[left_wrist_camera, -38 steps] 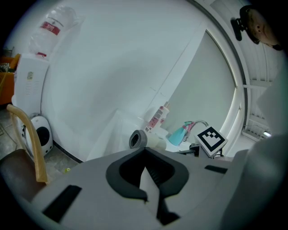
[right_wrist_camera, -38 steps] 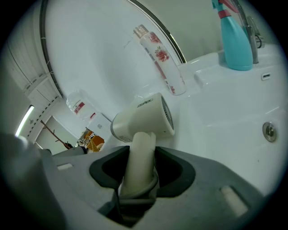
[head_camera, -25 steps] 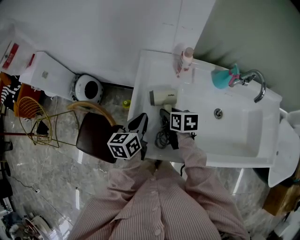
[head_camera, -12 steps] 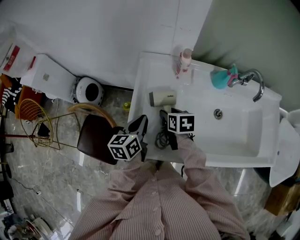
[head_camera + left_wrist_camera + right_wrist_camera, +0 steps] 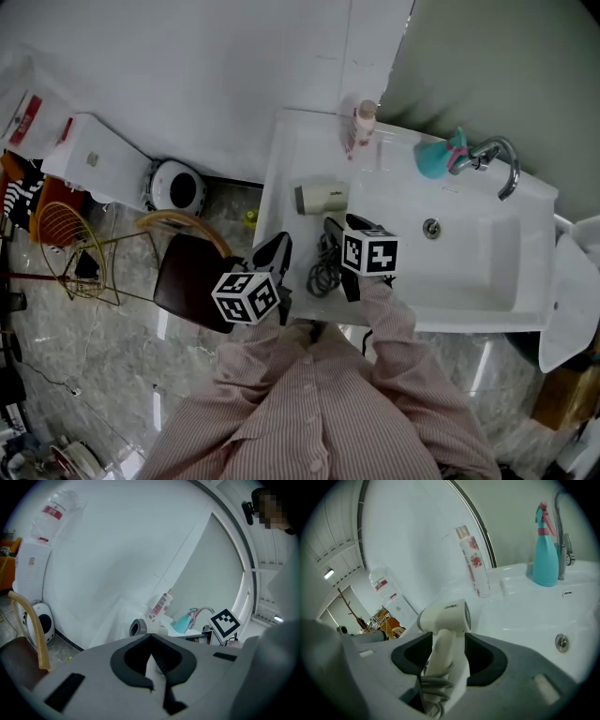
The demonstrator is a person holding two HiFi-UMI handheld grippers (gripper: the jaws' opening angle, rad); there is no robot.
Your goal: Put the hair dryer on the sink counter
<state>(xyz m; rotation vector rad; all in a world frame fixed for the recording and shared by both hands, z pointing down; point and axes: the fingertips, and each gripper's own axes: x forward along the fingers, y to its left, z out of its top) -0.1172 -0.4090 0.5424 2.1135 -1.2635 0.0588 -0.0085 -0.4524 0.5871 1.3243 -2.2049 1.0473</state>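
Observation:
The cream hair dryer point(image 5: 323, 196) lies on the white sink counter point(image 5: 286, 159), left of the basin, its dark cord point(image 5: 323, 272) coiled near the counter's front edge. In the right gripper view the dryer point(image 5: 445, 616) has its handle between the jaws of my right gripper point(image 5: 449, 644). Those jaws have just been opening, and there are gaps on both sides of the handle. From the head view, the right gripper point(image 5: 343, 227) hovers over the handle. My left gripper point(image 5: 278, 251) hangs off the counter's front left corner, shut and empty.
A tall pink-labelled bottle point(image 5: 359, 127), a teal spray bottle point(image 5: 436, 157) and the faucet point(image 5: 502, 164) line the back of the sink. A dark chair point(image 5: 187, 272), a wire rack point(image 5: 66, 234) and a round white appliance point(image 5: 175, 183) stand on the floor to the left.
My right gripper has lifted a little and turned slightly over the dryer's handle. The dryer stays lying on the counter. The left gripper has held still.

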